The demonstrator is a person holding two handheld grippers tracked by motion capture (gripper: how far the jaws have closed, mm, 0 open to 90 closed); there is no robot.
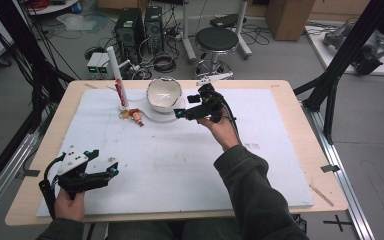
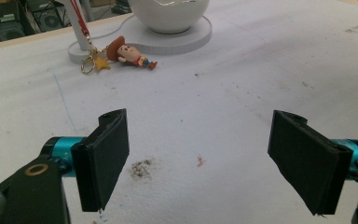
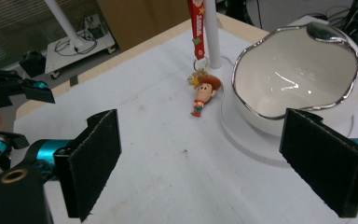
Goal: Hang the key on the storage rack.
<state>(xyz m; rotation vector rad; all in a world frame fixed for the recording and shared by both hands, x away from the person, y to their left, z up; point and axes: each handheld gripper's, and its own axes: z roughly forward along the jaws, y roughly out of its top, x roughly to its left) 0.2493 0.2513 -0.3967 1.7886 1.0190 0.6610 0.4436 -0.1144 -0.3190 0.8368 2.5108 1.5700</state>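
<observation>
Item: cowboy keychain figure, lying flat on the white foam sheet of the worktop, its ring and star charm by the foot of the white post, its red strap hanging down along that post. Just beside it: white bowl with a silver rim, sitting empty on a round white base.

Right gripper: hovering beside the bowl, pointing toward the figure; jaws standing wide, nothing between them, pads well clear of the bowl and the figure.

Left gripper: resting low at the near left corner of the sheet, well apart from the figure; jaws likewise wide and empty, bare foam between them in the left gripper view.

Step in hand, judging by the layout: approaching for a pick, with the figure not yet touched and the bowl not yet filled.

Next move, as a judgement: bringing the right jaws across and down over the figure's body, straddling it along its narrow side, closing before lifting. Calling for care with the strap, which is tying the figure to the post and probably limiting how far it can travel. Bowl rim close by, so keeping the outer jaw from knocking it.
</observation>
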